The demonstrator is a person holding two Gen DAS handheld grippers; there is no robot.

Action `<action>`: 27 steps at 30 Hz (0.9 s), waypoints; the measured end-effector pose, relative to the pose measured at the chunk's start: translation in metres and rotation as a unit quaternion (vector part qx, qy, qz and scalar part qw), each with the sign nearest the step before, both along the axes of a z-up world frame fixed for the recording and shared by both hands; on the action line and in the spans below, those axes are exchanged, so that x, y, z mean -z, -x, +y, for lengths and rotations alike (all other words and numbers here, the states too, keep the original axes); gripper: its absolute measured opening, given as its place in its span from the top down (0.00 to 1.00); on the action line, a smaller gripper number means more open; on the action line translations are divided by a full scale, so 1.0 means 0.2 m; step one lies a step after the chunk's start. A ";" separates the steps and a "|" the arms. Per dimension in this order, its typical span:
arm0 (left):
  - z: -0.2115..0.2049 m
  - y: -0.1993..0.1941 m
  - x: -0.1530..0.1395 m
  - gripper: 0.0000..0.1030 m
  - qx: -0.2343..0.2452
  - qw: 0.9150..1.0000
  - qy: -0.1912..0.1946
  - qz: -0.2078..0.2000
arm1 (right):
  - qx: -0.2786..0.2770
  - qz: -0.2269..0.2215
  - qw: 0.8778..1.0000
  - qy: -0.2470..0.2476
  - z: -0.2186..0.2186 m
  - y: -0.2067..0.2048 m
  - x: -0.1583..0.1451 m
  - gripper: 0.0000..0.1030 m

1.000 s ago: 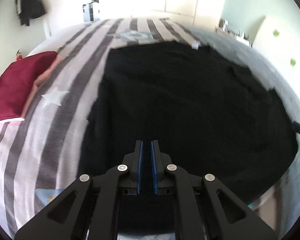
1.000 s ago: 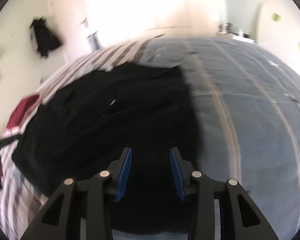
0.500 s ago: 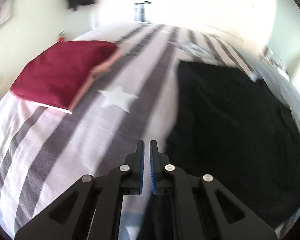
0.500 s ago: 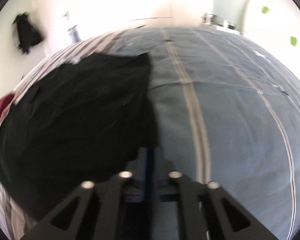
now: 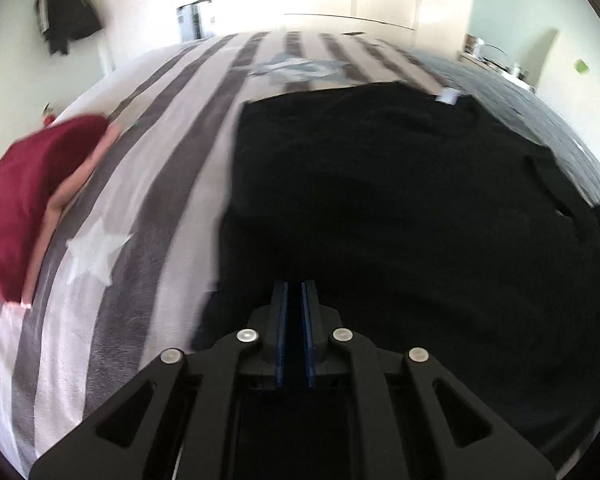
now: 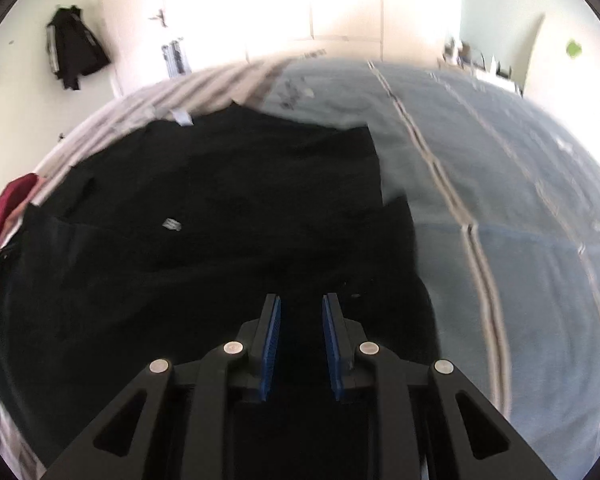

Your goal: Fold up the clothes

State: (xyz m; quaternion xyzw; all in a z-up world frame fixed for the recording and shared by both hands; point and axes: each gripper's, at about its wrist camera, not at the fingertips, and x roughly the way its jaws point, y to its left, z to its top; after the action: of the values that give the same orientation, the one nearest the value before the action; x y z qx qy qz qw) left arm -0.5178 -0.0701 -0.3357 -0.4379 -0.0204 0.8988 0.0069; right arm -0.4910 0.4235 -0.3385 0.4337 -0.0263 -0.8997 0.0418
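Observation:
A black garment (image 5: 380,200) lies spread on the bed, with a white neck label (image 5: 447,96) at its far edge. My left gripper (image 5: 294,284) is over the garment's near left corner. Its blue pads are almost touching, and the cloth's edge runs up to them. In the right wrist view the same garment (image 6: 220,220) shows a raised near layer with a small tag (image 6: 171,224). My right gripper (image 6: 300,298) is at the near right edge. Its pads stand a narrow gap apart with dark cloth bunched between them.
A folded red garment (image 5: 20,200) rests on the striped star blanket (image 5: 160,200) to the left. Blue-grey bedding (image 6: 520,200) with pale lines stretches to the right. A dark jacket (image 5: 66,12) hangs on the far wall, and cluttered shelves (image 6: 480,60) stand at the back right.
The right jaws went from wide apart to a narrow gap on the cloth. Both grippers shifted sideways; the left view swung over the striped blanket and came back to the garment's edge.

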 end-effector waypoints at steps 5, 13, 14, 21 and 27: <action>-0.11 -0.02 -0.04 0.98 -0.040 0.999 -0.033 0.005 | 0.036 -0.001 0.999 0.037 0.19 -0.01 0.01 0.98; -0.05 0.04 -0.23 0.91 -0.041 0.998 -0.023 0.044 | 0.057 0.029 0.998 0.003 0.23 0.03 -0.17 0.84; 0.00 0.07 -0.23 0.90 -0.021 0.999 -0.018 0.045 | 0.048 0.036 0.998 0.004 0.20 0.05 -0.19 0.80; 0.12 0.26 -0.04 0.90 0.006 0.999 0.042 0.000 | 0.001 0.002 1.000 -0.016 0.04 0.18 -0.04 0.77; -0.11 0.27 -0.02 0.89 -0.094 0.995 0.025 0.002 | 0.080 -0.006 0.997 0.008 0.27 0.22 0.01 0.79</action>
State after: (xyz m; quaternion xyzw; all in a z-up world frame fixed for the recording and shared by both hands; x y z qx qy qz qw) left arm -0.5725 -0.0924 -0.3308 -0.4320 -0.0392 0.8967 -0.0880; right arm -0.5350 0.4777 -0.3409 0.4352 -0.0683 -0.8973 -0.0275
